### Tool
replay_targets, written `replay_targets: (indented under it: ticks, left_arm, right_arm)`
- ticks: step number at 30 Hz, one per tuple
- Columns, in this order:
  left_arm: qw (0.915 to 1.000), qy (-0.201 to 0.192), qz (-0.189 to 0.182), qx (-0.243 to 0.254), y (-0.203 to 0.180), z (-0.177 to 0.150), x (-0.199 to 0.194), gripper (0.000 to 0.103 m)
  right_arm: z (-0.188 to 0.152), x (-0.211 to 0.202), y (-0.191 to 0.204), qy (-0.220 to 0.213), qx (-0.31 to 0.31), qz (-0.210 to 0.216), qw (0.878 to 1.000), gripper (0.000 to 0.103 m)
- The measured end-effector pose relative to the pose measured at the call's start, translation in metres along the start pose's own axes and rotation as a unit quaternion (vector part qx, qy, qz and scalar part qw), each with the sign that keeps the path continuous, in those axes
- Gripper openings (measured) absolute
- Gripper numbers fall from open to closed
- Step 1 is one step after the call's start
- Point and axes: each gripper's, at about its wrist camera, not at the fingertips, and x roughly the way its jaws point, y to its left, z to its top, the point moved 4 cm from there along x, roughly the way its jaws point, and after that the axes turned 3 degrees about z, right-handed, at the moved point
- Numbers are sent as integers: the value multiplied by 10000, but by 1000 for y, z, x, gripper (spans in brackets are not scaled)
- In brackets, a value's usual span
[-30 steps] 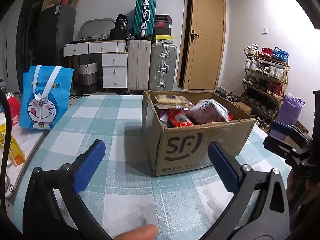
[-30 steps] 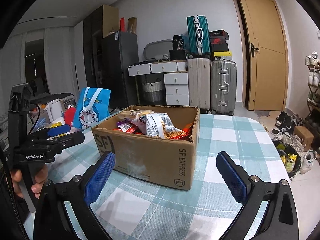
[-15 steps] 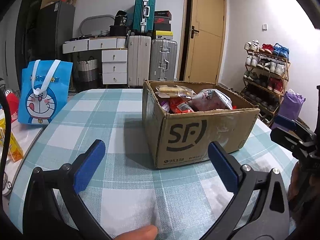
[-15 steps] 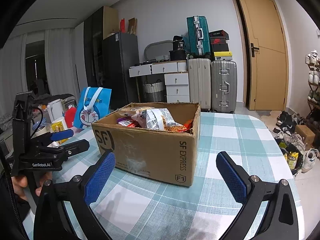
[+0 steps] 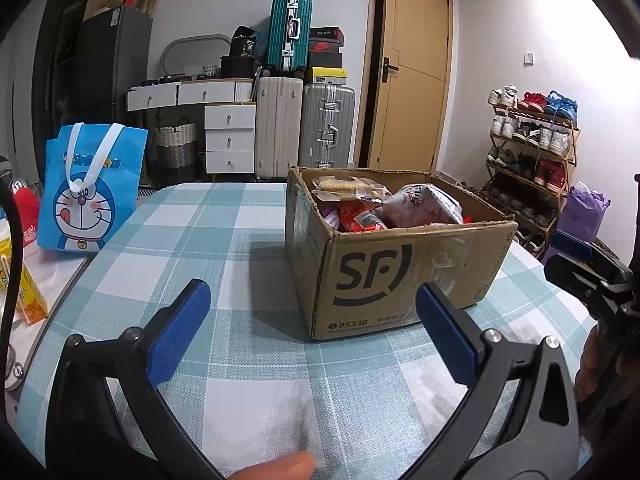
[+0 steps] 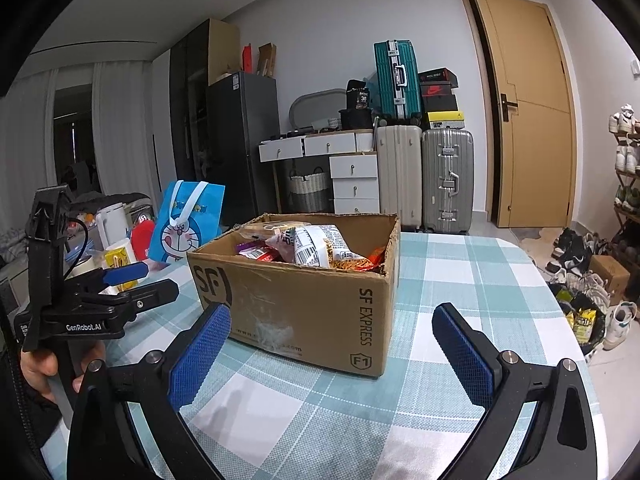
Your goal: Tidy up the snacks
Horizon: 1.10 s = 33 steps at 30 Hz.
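Note:
An open brown SF cardboard box (image 5: 400, 276) stands on the checked tablecloth, also in the right wrist view (image 6: 304, 304). Several snack packets (image 5: 384, 208) fill it, among them a white bag (image 6: 316, 244) and red wrappers. My left gripper (image 5: 312, 336) is open and empty, a little short of the box's front left corner. My right gripper (image 6: 332, 356) is open and empty, short of the box's near right corner. Each gripper shows at the edge of the other's view.
A blue Doraemon bag (image 5: 90, 192) stands at the table's left edge, beside a yellow carton (image 5: 24, 292), a kettle (image 6: 114, 222) and cups. Suitcases (image 5: 304, 128), drawers and a door line the far wall. A shoe rack (image 5: 532, 152) stands right.
Both grippers have dropped and tilted a little, so the box sits higher and nearer in both views. Both stay open and empty.

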Motion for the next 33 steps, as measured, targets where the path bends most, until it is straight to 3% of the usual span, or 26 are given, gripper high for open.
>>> replay_targets:
  ticks: [33]
  left_arm:
    - [10000, -16, 27, -4, 2, -3, 2, 102]
  right_arm:
    - [-3, -4, -3, -48, 5, -32, 10000, 103]
